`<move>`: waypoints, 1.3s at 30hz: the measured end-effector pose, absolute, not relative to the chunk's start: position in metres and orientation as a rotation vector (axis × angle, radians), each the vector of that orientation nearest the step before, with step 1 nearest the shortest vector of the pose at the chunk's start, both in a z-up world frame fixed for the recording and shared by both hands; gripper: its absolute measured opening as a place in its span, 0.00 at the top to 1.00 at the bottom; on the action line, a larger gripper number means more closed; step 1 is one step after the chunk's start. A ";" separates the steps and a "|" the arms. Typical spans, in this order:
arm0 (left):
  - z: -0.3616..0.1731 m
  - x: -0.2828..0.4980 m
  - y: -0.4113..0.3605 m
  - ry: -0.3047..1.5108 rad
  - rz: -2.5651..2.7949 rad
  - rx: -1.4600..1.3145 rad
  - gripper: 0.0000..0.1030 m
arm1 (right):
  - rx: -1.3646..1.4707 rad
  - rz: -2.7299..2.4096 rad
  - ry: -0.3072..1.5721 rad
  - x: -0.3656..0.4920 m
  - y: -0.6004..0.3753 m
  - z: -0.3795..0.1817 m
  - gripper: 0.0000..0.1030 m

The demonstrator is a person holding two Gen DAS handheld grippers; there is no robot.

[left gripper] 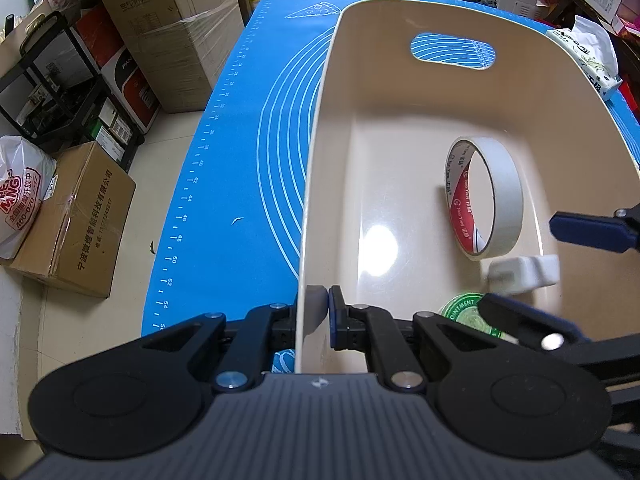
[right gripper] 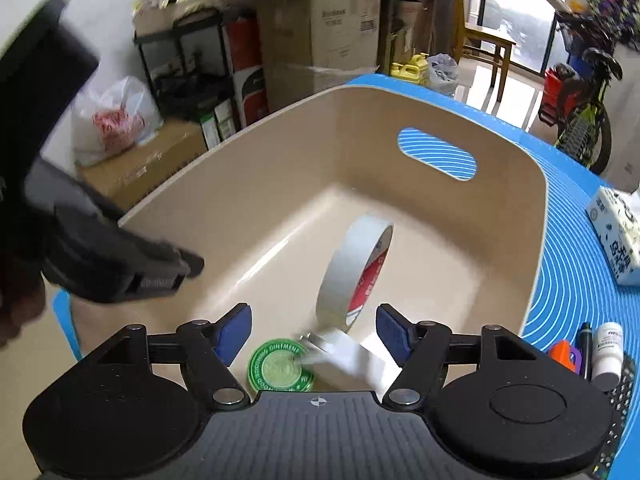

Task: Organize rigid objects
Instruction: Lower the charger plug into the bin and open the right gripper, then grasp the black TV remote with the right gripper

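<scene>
inside the beige bin (left gripper: 320,152): tape roll (left gripper: 486,196), green tin (right gripper: 280,366), white block (left gripper: 524,272)

One beige bin (right gripper: 536,240) holds three things: one tape roll (right gripper: 348,268), one green tin (right gripper: 280,368), one white block (right gripper: 352,356).

1. Bin (left gripper: 400,92): beige plastic, rounded corners, an oval handle slot in the far wall; set on the blue mat, its near-left wall pinched by the left gripper (left gripper: 328,312).
2. Tape roll (left gripper: 486,196): white, with a red-and-white printed core; stood on edge on the bin floor, right of centre.
3. White block (left gripper: 524,274): small, blurred; seen just beside the tape roll at the near end of the bin.
4. Tin (right gripper: 280,366): round, green, lid marked "OINTMENT"; laid flat on the bin floor, next to the white block.
</scene>
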State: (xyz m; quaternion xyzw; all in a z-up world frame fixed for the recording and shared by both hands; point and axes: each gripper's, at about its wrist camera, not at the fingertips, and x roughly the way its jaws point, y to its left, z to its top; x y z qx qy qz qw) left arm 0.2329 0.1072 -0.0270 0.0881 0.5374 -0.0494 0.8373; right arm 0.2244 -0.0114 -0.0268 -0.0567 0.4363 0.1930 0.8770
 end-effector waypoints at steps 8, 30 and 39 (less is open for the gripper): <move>-0.027 0.233 0.107 1.139 -0.103 0.184 0.90 | -0.048 0.367 0.844 0.218 -0.036 -0.001 0.19; -0.027 0.233 0.106 1.137 -0.106 0.188 0.90 | 0.067 -0.067 0.848 0.231 -0.182 -0.010 0.18; -0.027 0.233 0.106 1.136 -0.106 0.187 0.90 | 0.215 -0.299 0.954 0.232 -0.256 -0.058 0.18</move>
